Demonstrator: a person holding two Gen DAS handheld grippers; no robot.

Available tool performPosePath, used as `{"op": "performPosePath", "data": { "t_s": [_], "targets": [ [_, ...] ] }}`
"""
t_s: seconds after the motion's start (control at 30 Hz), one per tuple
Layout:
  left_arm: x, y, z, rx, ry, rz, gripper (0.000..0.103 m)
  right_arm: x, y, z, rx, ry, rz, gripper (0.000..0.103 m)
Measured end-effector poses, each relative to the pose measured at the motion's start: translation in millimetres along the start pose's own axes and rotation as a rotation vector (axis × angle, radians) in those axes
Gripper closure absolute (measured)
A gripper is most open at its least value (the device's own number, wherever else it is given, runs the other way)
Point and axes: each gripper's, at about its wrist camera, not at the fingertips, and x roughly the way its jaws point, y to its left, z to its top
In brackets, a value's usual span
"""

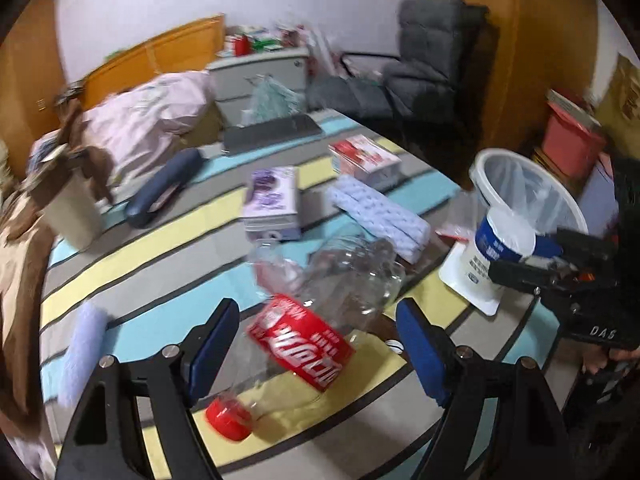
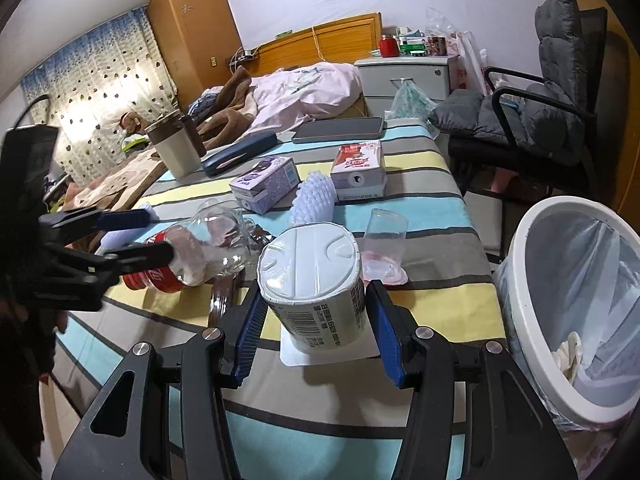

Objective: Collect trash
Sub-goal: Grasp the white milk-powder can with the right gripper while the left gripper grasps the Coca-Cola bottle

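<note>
An empty clear plastic bottle [image 1: 320, 320] with a red label and red cap lies on the striped table. My left gripper [image 1: 316, 336] is open, its fingers on either side of the bottle; it also shows in the right wrist view [image 2: 156, 236], with the bottle [image 2: 200, 254] there too. A white upturned cup container [image 2: 312, 280] with a barcode stands between the blue pads of my right gripper [image 2: 316, 320], which is shut on it. In the left wrist view the container [image 1: 496, 252] and right gripper [image 1: 532, 264] show at right. A white bin [image 2: 576, 304] with a plastic liner stands at the right.
On the table lie a purple box [image 2: 266, 188], a red and white box [image 2: 358, 170], a knobbly lilac roll [image 2: 314, 198], a clear plastic cup [image 2: 384, 236], a beige mug [image 2: 176, 148], a dark case [image 2: 240, 152] and a tablet [image 2: 338, 128]. A grey chair [image 2: 540, 120] stands behind.
</note>
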Motion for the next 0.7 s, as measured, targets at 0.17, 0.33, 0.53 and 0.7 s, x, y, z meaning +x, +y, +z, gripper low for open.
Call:
{"op": "performPosePath", "data": {
  "t_s": [0.17, 0.33, 0.53, 0.7],
  "targets": [
    [15, -6, 1, 0.018, 0.059, -0.004, 0.021, -1, -3, 0, 0.003, -0.003, 0.004, 0.050],
    [25, -13, -4, 0.036, 0.116, 0.001, 0.021, -1, -5, -1, 0.004, -0.001, 0.007, 0.050],
    [26, -18, -7, -0.005, 0.135, -0.025, 0.032, -2, -8, -2, 0.017, -0.010, 0.011, 0.050],
    [21, -22, -11, -0.055, 0.108, -0.040, 0.033, -5, -10, -4, 0.021, -0.016, 0.010, 0.050]
  ]
}}
